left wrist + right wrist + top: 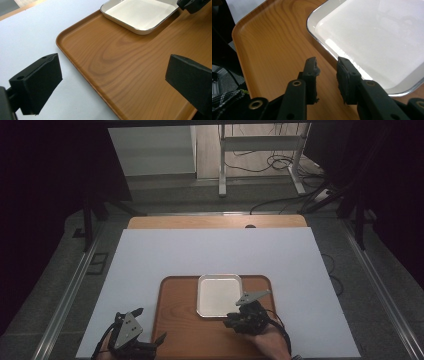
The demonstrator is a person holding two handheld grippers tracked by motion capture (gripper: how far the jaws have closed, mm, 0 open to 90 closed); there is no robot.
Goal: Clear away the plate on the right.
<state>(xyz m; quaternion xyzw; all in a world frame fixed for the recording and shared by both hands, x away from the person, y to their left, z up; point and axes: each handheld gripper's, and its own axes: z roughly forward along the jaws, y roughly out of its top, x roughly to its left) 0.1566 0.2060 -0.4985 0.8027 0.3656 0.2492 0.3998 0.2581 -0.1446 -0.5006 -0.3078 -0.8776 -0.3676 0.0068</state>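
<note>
The white dish (219, 295) sits on the far middle part of the wooden tray (177, 320), and the tray lies on the white-covered bench (215, 255) close to the person's edge. What matters for the coming move is which way the dish lies from the right tongs (235, 316): its near right corner is just ahead of them and a little to their left in the high view. In the right gripper view the right tongs (326, 65) stand at a narrow gap with nothing between them, low over the bare tray, and the dish rim (322, 47) runs slantwise just past the jaw on the dish's side; that jaw looks to be beside the rim, not yet around it, and I cannot tell if it touches. The dish is near square, so no long axis governs the grip; the rim's edge line does.

The left tongs (159, 340) are wide open and empty at the tray's near left corner. In the left gripper view the left tongs (113, 81) straddle the tray's edge (75, 62), with the dish (140, 12) well apart ahead. The right hand is clearly the nearer to the dish
</note>
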